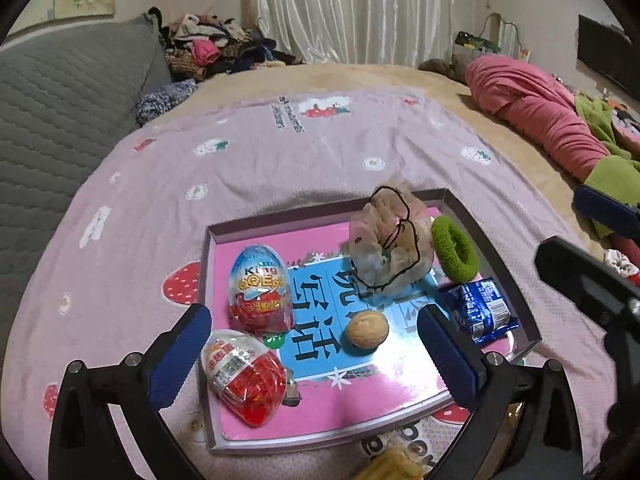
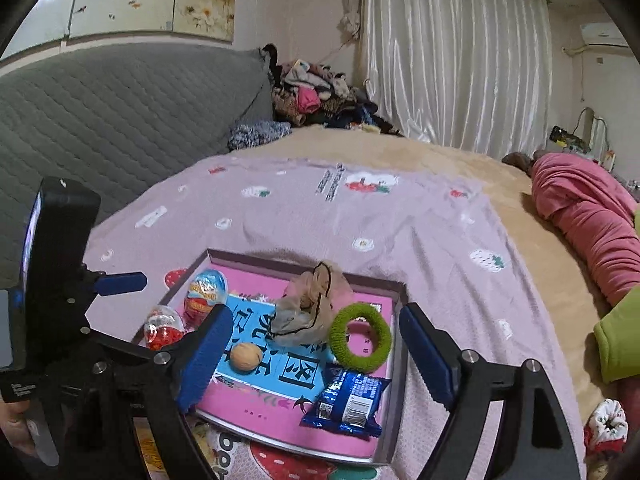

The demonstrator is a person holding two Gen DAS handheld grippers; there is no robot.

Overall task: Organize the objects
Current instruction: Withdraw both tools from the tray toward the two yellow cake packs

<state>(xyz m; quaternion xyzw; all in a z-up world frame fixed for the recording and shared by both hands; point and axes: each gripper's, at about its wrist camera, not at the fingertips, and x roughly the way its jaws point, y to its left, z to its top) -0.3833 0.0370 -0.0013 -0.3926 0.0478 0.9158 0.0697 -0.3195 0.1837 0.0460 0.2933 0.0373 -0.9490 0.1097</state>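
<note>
A shallow pink box lid lies on the bed. In it are a blue toy egg, a red toy egg, a walnut, a sheer scrunchie, a green hair tie and a blue snack packet. My left gripper is open and empty above the lid's near half. My right gripper is open and empty above the lid.
The lid sits on a lilac strawberry-print sheet. A grey quilted headboard is at the left, a pink bundle at the right. A clothes pile lies at the back. A floral scrunchie lies at the right.
</note>
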